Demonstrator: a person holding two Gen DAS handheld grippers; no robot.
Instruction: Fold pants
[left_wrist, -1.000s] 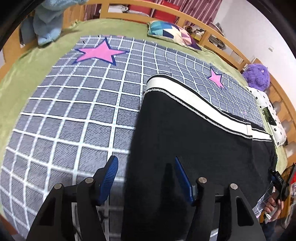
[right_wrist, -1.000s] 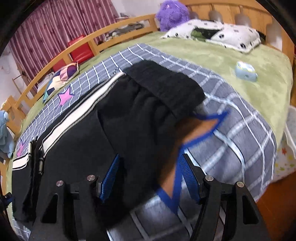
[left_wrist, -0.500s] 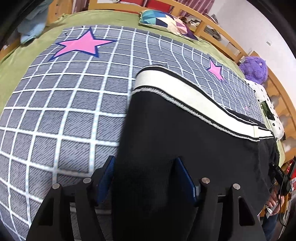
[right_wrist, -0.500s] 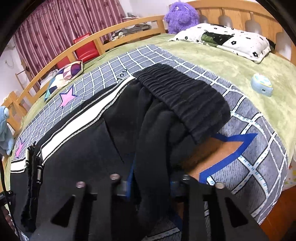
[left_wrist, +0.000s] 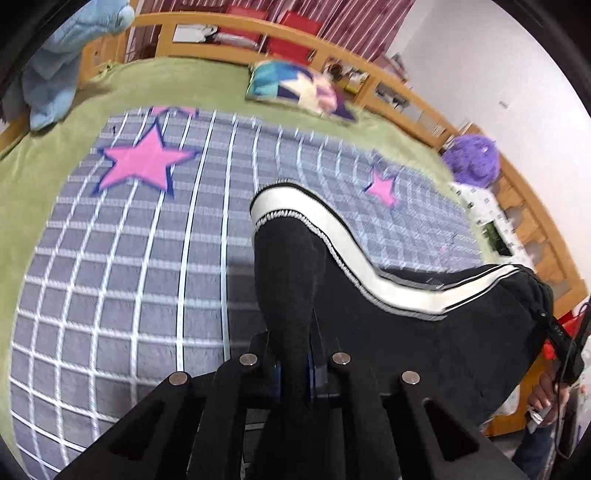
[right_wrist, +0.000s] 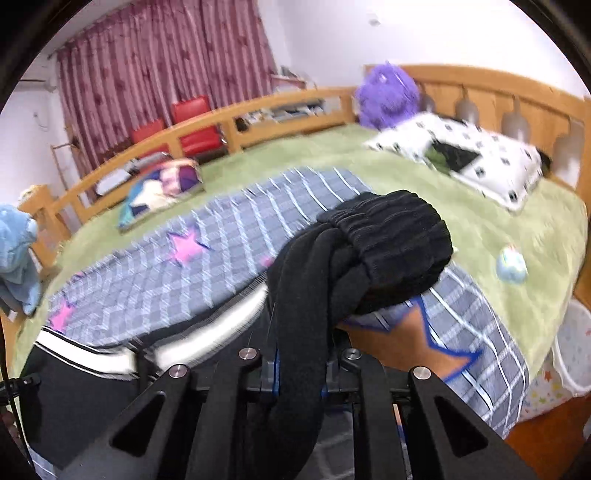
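Black pants with a white side stripe lie on a grey checked blanket. My left gripper is shut on the near edge of the pants at the leg end and holds the fabric raised. My right gripper is shut on the pants near the ribbed elastic waistband, which is lifted and bunched above the blanket. The white stripe trails to the left in the right wrist view.
The green bedspread is ringed by a wooden bed rail. A colourful cushion, a purple plush toy, a black-and-white pillow, a small pale blue object and a blue cloth lie around.
Both grippers have closed on the pants and lifted the fabric off the blanket. The left gripper went from open to shut. The waistband now hangs raised and bunched.
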